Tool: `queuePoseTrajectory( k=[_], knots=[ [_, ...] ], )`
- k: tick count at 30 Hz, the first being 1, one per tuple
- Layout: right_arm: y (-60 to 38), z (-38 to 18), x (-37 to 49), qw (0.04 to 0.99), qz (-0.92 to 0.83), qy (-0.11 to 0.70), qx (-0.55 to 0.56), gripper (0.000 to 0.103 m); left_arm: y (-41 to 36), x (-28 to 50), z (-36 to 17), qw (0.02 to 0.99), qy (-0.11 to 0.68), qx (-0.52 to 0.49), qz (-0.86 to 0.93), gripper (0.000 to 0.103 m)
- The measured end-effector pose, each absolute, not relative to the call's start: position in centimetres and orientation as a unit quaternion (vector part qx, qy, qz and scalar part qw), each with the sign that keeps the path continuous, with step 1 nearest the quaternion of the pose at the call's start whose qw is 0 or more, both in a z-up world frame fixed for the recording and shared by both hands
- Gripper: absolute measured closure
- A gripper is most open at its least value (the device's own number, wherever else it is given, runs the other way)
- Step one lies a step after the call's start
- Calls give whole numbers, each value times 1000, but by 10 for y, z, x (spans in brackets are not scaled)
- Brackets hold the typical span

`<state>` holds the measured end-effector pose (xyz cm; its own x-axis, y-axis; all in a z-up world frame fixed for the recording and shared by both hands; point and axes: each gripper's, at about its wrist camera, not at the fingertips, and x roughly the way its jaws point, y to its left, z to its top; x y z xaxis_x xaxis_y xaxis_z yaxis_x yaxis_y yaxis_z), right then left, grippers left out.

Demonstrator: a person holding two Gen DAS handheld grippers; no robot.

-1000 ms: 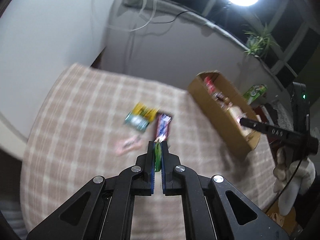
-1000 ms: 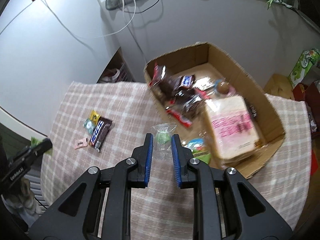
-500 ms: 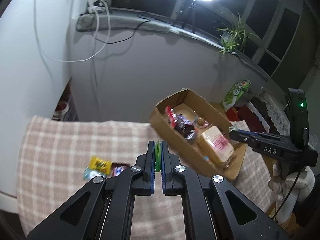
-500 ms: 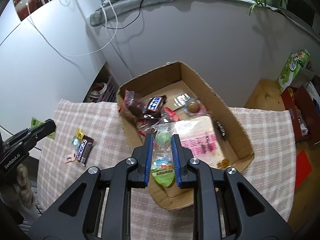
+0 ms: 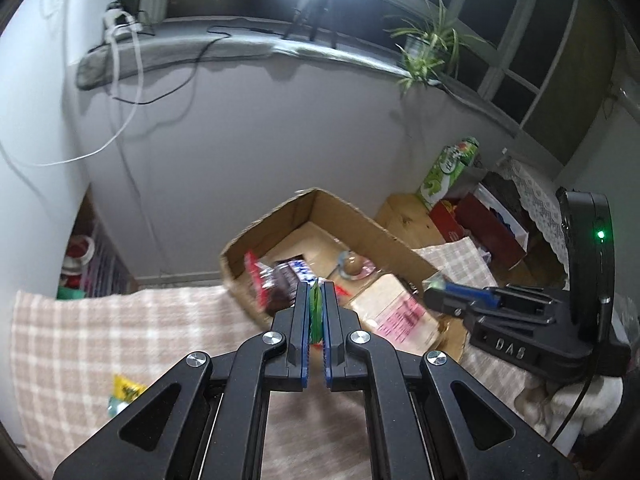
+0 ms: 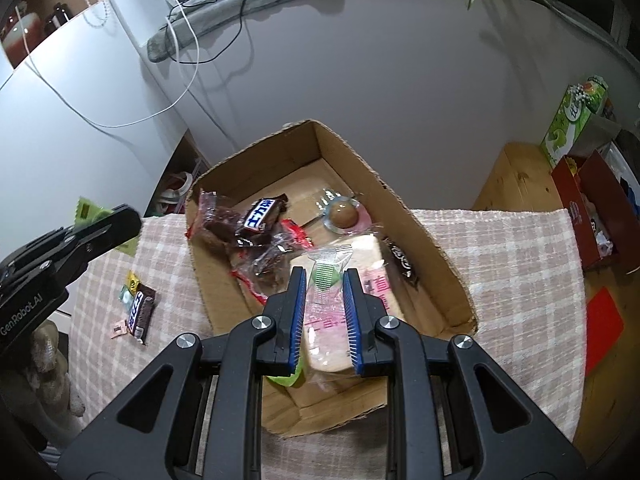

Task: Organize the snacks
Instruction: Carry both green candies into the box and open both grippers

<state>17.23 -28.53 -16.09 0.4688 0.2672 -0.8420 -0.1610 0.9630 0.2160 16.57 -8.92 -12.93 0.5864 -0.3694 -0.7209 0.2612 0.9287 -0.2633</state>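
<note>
Snacks are seen mid-sort above a cardboard box (image 6: 432, 248) set on a counter draped in a checked cloth (image 6: 512, 264). The right gripper (image 6: 324, 280) is held over the open box, its fingers (image 6: 298, 308) clamped on a clear packet with green print (image 6: 326, 276), which hangs above a pink-labelled bread loaf (image 6: 376, 280) lying inside. Chocolate bars in dark wrappers (image 6: 262, 216) and a round brown sweet in clear wrap (image 6: 344, 214) are also seen in the box. The left gripper (image 5: 317, 300) is pointed toward the box's near wall, its fingers (image 5: 301, 320) pressed together on a thin green wrapper (image 5: 316, 312) held edge-on between them. Several small snacks (image 6: 138, 308) are left on the cloth to the left of the box, well apart from it. A green carton (image 6: 576, 120) is seen standing beyond the counter at right.
</note>
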Motion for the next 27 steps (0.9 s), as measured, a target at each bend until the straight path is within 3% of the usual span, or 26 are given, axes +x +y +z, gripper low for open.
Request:
queuePoseTrajectory(
  k=[20,24,25,27],
  knots=[
    [-289,-179,182,841,129,521,64,83,-123,195,-146,868,458,-48,-186,98],
    [-288,-180,182,841,129,522,58,83,-122,197,-149,867,460,-48,-184,88],
    [-288,-180,182,841,129,523,56,82,-122,198,-150,867,461,-47,-184,88],
    [-287,-181,181,842,124,523,52,65,-122,199,-151,865,464,-44,-184,80]
  ],
)
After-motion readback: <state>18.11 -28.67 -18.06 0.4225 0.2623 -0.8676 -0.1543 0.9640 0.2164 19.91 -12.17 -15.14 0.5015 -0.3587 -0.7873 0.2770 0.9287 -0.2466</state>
